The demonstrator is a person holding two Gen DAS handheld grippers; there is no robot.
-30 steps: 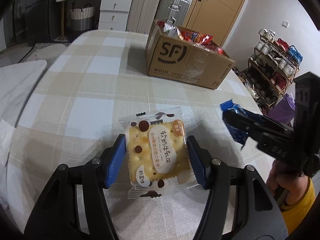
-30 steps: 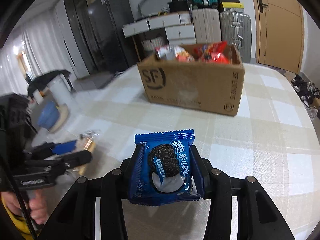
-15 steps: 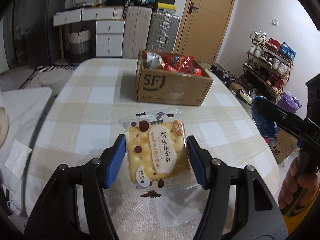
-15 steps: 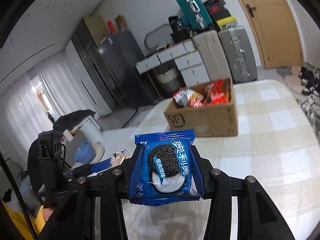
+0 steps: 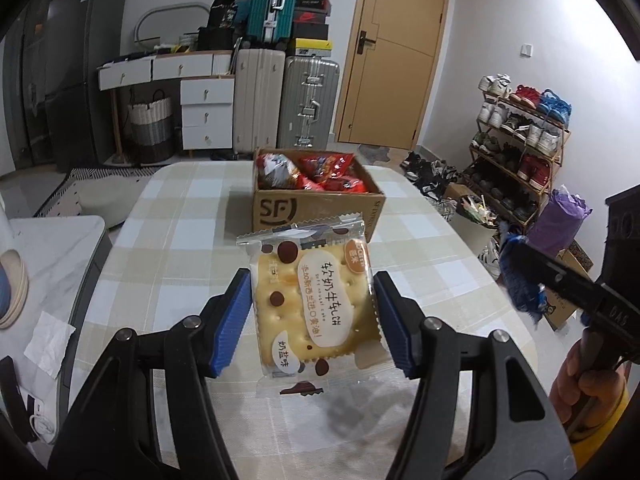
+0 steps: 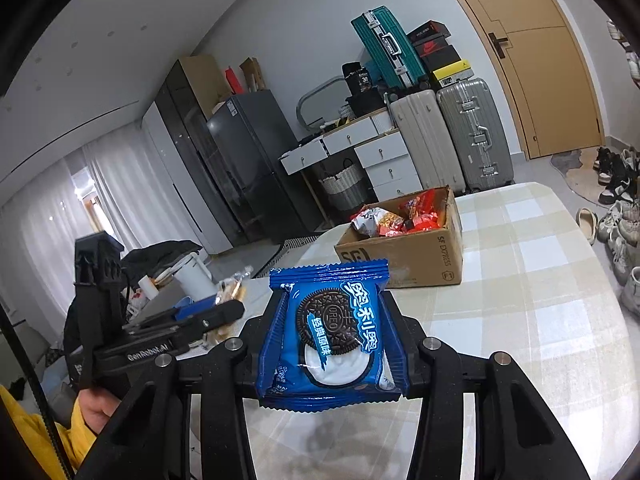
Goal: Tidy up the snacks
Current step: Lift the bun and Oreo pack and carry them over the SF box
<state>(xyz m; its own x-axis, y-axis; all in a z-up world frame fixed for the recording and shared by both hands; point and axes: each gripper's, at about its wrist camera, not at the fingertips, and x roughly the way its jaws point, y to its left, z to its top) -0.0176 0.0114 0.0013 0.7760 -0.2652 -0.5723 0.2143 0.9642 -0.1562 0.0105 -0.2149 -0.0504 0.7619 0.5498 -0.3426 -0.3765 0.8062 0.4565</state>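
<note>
Above the checked tabletop, your left tool grips a cracker packet by its sides, held clear of the cloth. Your right tool is clamped on a blue Oreo packet, also lifted. Beyond both, the cardboard box sits on the tabletop with red snack bags inside.

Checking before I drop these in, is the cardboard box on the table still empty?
No, the cardboard box on the table already holds red snack packets.
</note>
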